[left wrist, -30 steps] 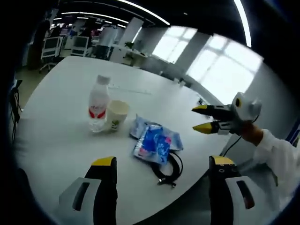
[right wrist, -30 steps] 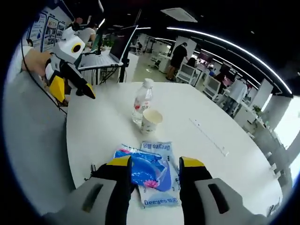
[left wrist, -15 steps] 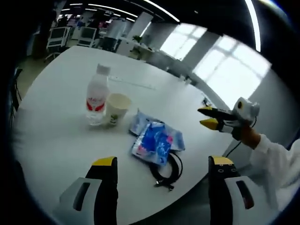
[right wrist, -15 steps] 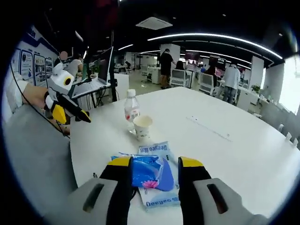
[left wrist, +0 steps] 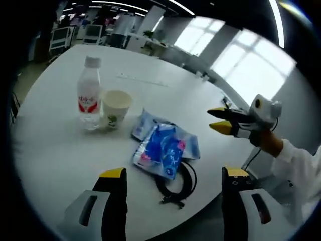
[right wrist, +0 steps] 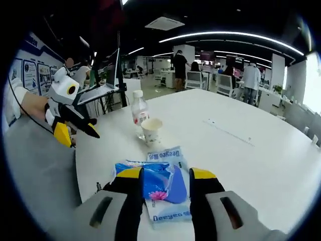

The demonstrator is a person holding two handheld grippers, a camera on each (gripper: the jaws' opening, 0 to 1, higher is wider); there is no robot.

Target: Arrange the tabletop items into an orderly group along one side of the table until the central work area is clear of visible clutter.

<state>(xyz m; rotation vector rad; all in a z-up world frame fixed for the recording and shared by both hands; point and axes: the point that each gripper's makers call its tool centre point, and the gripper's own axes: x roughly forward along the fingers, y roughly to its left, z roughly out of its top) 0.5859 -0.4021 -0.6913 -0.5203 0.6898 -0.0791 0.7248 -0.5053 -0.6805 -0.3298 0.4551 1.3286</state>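
Observation:
On the white round table [left wrist: 60,150] a clear water bottle [left wrist: 89,98] with a red label stands next to a paper cup [left wrist: 116,108]. Right of them lie blue snack packets [left wrist: 163,148] partly over a coiled black cable [left wrist: 178,183]. My left gripper [left wrist: 173,172] is open, hovering near the table edge short of the cable. My right gripper [left wrist: 223,120] hangs open off the table's right side. In the right gripper view my right gripper [right wrist: 166,173] is open above the blue packets [right wrist: 158,181]. Beyond stand the cup [right wrist: 152,131] and bottle [right wrist: 139,113], with my left gripper [right wrist: 75,131] at the left.
A thin pale strip [right wrist: 230,133] lies on the far part of the table. Left of the table an open laptop [right wrist: 103,90] sits on a stand. People and office chairs [right wrist: 220,85] are in the background. A sleeve [left wrist: 301,165] reaches in behind the right gripper.
Both cameras have shifted a little, and the left one now sits closer to the packets. The bottle, cup, packets and cable have not moved. Both grippers stay open.

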